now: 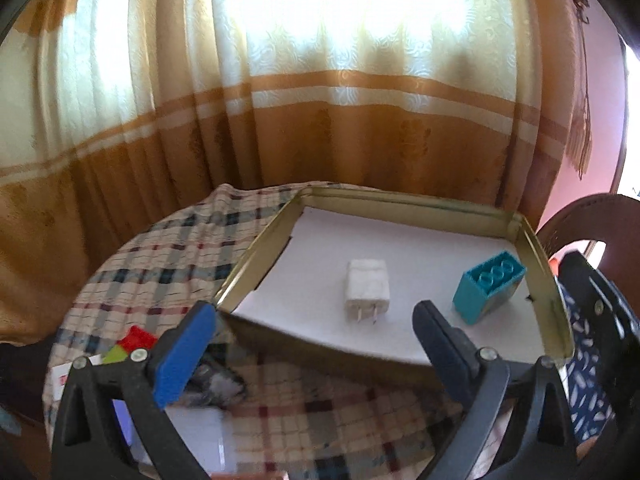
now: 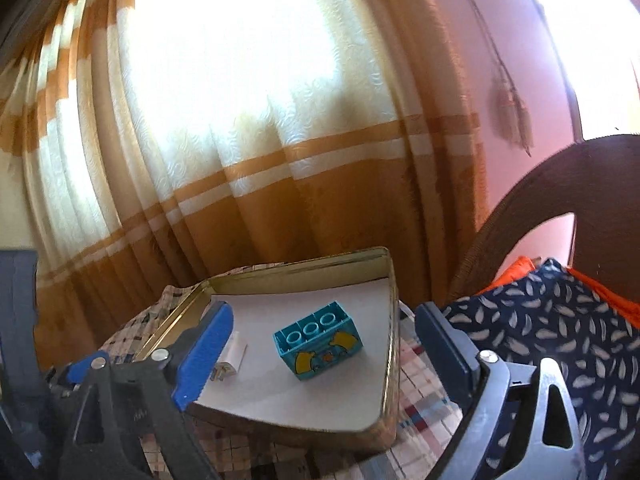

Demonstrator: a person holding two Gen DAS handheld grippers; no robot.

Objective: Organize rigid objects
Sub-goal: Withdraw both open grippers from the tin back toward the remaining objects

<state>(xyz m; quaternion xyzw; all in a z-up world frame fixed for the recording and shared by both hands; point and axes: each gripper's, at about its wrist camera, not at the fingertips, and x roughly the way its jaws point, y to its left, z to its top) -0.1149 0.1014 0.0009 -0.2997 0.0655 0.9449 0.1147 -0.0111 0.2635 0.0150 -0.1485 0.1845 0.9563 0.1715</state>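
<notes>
Plaid tablecloth [image 1: 168,272], tin tray [image 1: 256,252]: charger [image 1: 367,290], block [image 2: 318,338] beyond both grippers' spread, empty fingers [image 1: 182,360].

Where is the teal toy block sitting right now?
The teal block sits inside the gold tin tray on its white paper lining, near the tray's right wall and right of the white charger plug; neither gripper touches it.

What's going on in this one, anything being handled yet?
Nothing is held right now. Both the left gripper and the right gripper hover open over the plaid-covered table, facing a shallow gold tin lined with white paper. A white charger plug and a teal toy brick already sit apart inside it. A red and green item lies on the cloth outside the tin, near the left gripper.
</notes>
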